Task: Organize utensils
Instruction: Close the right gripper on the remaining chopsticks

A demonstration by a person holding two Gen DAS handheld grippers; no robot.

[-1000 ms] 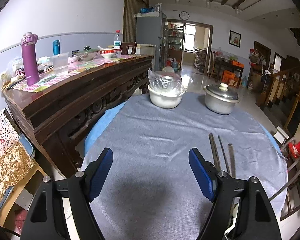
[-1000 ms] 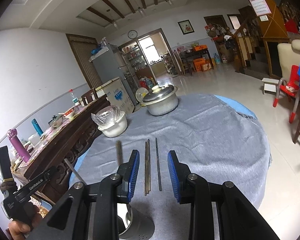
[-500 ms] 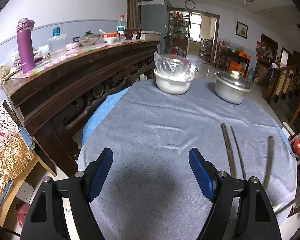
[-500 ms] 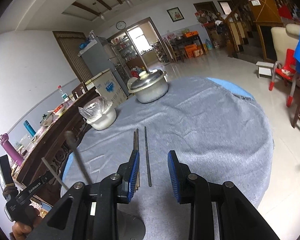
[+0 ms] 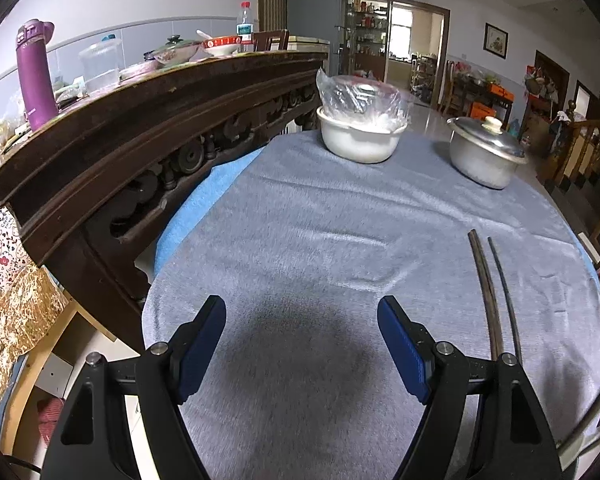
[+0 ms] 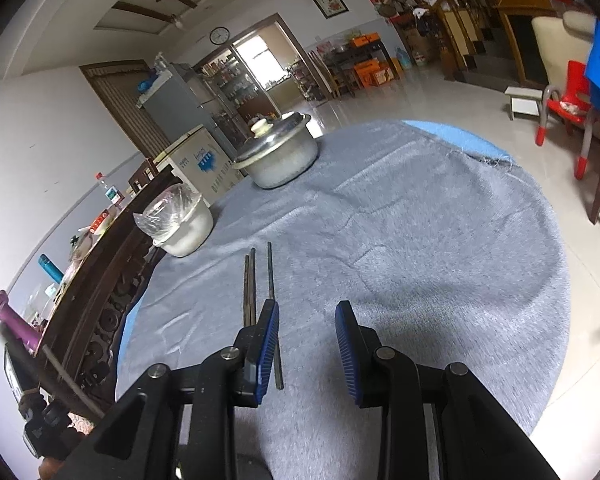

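Observation:
Dark chopsticks (image 5: 486, 284) lie side by side on the grey tablecloth (image 5: 320, 248), right of my left gripper (image 5: 302, 348), which is open and empty above the cloth. In the right wrist view the same chopsticks (image 6: 271, 280) lie just left of my right gripper (image 6: 307, 348). Its jaws are partly open with nothing between them. A thin stick (image 6: 74, 384) shows at the lower left of that view, near the other hand's gripper. What holds it is unclear.
A white bowl covered with plastic (image 5: 360, 128) and a lidded metal pot (image 5: 486, 152) stand at the table's far side. A dark carved sideboard (image 5: 140, 140) with a purple bottle (image 5: 36, 76) runs along the left. Red chairs (image 6: 568, 108) stand right.
One of the sticks beside the chopsticks left the cloth and now shows raised at the lower left of the right wrist view. Both cameras have moved closer to the table.

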